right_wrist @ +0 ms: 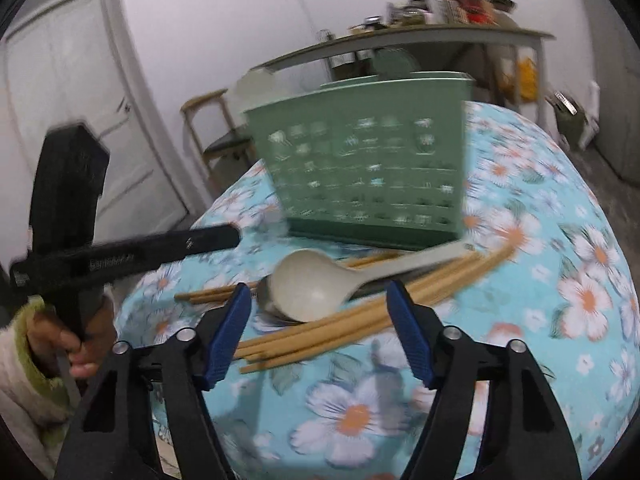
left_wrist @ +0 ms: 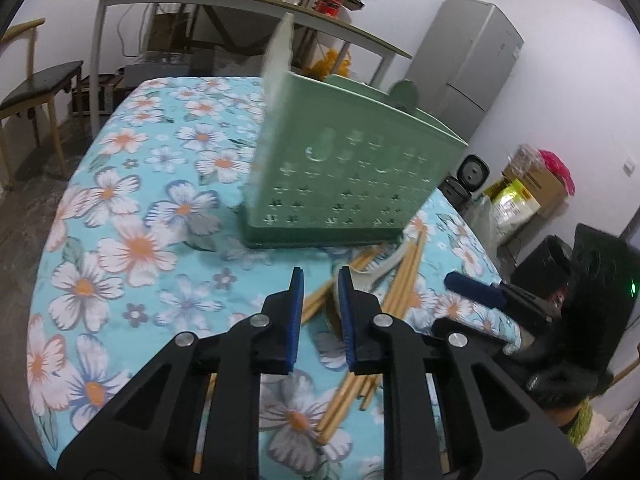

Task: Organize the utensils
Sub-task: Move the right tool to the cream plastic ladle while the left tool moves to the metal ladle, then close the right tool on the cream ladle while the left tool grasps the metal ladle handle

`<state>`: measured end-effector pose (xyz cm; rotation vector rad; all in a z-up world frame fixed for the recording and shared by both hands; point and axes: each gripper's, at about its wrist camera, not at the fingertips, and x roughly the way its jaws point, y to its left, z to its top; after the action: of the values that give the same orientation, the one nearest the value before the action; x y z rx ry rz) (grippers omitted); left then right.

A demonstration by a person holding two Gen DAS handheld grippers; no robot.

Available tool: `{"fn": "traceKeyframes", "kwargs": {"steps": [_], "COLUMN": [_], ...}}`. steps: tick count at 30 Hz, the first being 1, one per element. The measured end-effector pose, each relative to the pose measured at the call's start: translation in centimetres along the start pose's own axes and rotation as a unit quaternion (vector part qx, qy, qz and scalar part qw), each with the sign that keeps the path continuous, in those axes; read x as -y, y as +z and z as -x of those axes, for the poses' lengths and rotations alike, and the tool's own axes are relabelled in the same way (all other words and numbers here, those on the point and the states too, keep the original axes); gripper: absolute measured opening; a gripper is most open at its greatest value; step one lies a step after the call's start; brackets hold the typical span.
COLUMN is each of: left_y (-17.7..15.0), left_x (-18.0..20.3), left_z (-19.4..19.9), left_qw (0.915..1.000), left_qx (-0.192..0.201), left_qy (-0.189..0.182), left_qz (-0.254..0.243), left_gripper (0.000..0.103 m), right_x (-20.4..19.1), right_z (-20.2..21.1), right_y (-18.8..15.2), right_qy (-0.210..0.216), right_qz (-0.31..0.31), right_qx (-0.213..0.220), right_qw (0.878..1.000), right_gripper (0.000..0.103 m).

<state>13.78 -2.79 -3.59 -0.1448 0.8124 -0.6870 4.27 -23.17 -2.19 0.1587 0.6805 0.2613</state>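
Standing on the flowered tablecloth (right_wrist: 560,280) is the green perforated utensil holder (right_wrist: 372,164), upright near the middle of the table. Just in front of its base lies a loose heap: wooden chopsticks (right_wrist: 332,328) fanned out flat on the cloth, with a pale ladle-like spoon (right_wrist: 308,286) resting bowl-up across them and a metal spoon (right_wrist: 266,298) partly tucked beneath it (only its bowl shows).

The right gripper (right_wrist: 318,298) hangs above this heap with its blue-padded fingers spread wide on either side of the pale spoon's bowl, holding nothing. The left gripper (left_wrist: 320,280) is over the same pile, fingers apart by a narrower gap, also gripping nothing.
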Motion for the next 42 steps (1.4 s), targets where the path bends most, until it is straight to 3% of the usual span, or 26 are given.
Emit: {"fn": "traceKeyframes", "kwargs": {"steps": [9, 19, 22, 23, 24, 29, 34, 42], "left_y": [-0.4, -0.5, -0.6, -0.6, -0.6, -0.7, -0.9, -1.9], "left_x": [-1.7, -2.4, -2.5, -2.5, -2.5, -2.1, -1.0, 0.5], "left_z": [0.2, 0.2, 0.3, 0.3, 0.3, 0.6, 0.4, -1.2], "left_qw": [0.9999, 0.9995, 0.9994, 0.9993, 0.9993, 0.9993, 0.9988, 0.9966], "left_qx": [0.007, 0.015, 0.016, 0.017, 0.017, 0.016, 0.005, -0.043], "left_qy": [-0.006, -0.015, -0.017, -0.018, -0.019, -0.029, -0.049, -0.069], "left_qz": [0.014, 0.025, 0.027, 0.027, 0.026, 0.017, -0.002, -0.013], "left_gripper": [0.016, 0.016, 0.016, 0.016, 0.016, 0.016, 0.017, 0.017], "right_x": [-5.2, -7.5, -8.2, -8.2, -8.2, -7.4, -3.8, 1.7], "right_z": [-4.0, -6.2, -6.8, -6.9, -7.0, -5.1, -0.7, 3.4], "right_y": [-0.6, -1.2, -1.4, -1.4, -1.4, -0.1, 2.6, 4.3], "right_qy": [-0.084, -0.166, -0.182, -0.183, -0.184, -0.164, -0.118, -0.084], "right_qz": [0.094, 0.158, 0.167, 0.166, 0.161, 0.126, 0.034, -0.067], "right_qx": [-0.033, -0.046, -0.055, -0.058, -0.063, -0.049, -0.013, 0.026], "right_qw": [0.991, 0.972, 0.967, 0.967, 0.968, 0.977, 0.992, 0.994], "right_gripper": [0.044, 0.036, 0.022, 0.01, 0.006, 0.005, 0.004, 0.004]}}
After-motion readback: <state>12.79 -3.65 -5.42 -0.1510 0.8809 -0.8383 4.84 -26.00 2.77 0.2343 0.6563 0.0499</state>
